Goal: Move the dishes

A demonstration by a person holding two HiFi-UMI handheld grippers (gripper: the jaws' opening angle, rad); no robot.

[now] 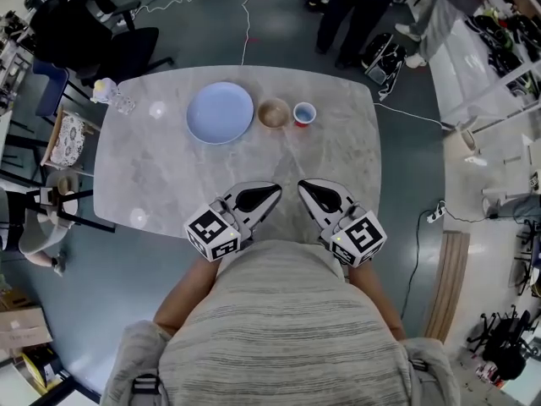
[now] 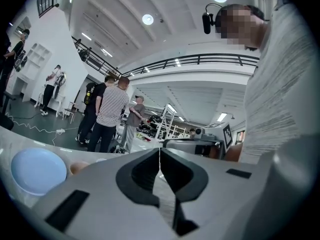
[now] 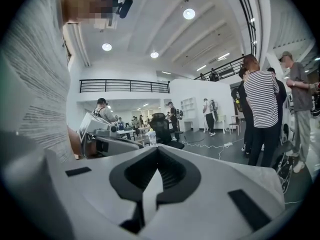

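my left gripper (image 1: 271,190) and right gripper (image 1: 304,186), jaws clenched on nothing, are over the marble tabletop (image 1: 161,172), well apart from the blue plate (image 1: 220,112).

Grey marbled table (image 1: 169,176) with rounded corners, standing on a dark floor (image 1: 407,201). Three dishes are sitting in a row close to the far edge. A pale blue plate (image 1: 220,112) is lying left of the middle. A small wooden bowl (image 1: 273,112) is sitting just beside the plate, toward the right edge. A red cup (image 1: 304,113) with a blue inside is standing just beside the bowl, apparently not touching it. A small clear bottle (image 1: 105,89) with a yellowish top is standing at the far left corner, well apart from the dishes.
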